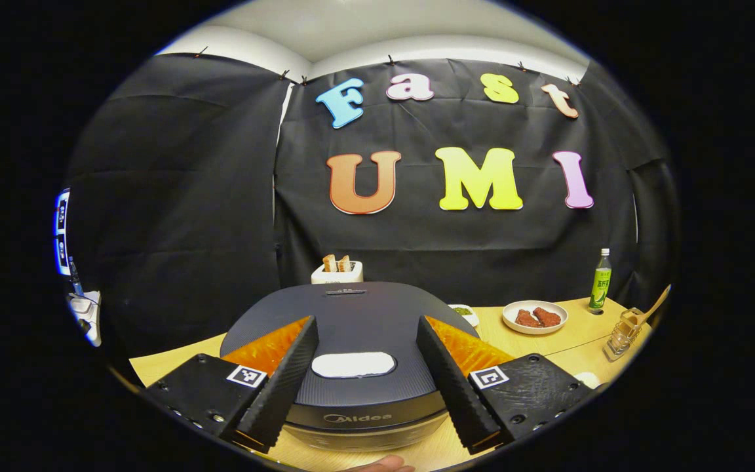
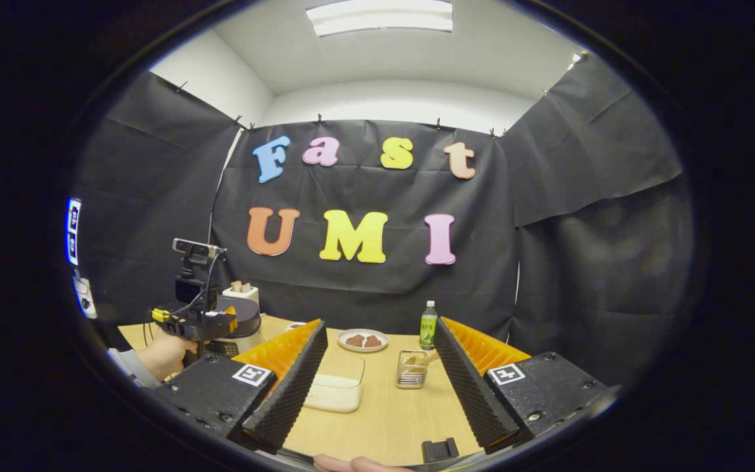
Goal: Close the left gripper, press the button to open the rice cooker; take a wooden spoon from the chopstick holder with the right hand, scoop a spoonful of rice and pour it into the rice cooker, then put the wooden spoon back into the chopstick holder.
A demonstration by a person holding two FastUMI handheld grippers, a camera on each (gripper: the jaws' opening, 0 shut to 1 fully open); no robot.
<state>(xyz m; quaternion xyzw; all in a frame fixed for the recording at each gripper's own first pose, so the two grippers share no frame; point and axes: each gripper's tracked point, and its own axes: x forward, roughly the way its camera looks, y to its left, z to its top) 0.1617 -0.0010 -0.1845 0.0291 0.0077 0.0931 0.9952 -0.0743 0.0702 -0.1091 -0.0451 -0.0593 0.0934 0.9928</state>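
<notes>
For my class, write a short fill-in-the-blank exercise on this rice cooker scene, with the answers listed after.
1. The rice cooker lid is ____.
2. The left claw is ____, its fingers either side of the white button.
3. The wooden spoon stands in the ____ holder.
4. The plate lies beside a green ____.

Answers: closed; open; chopstick; bottle

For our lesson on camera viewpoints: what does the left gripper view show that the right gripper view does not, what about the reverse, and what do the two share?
The left gripper view adds the pale button on the closed lid of the rice cooker, seen close up. The right gripper view adds a clear box of rice, a hand at the left, and a ceiling light. Both share the rice cooker, toaster, plate of meat, green bottle, and chopstick holder with the wooden spoon.
</notes>
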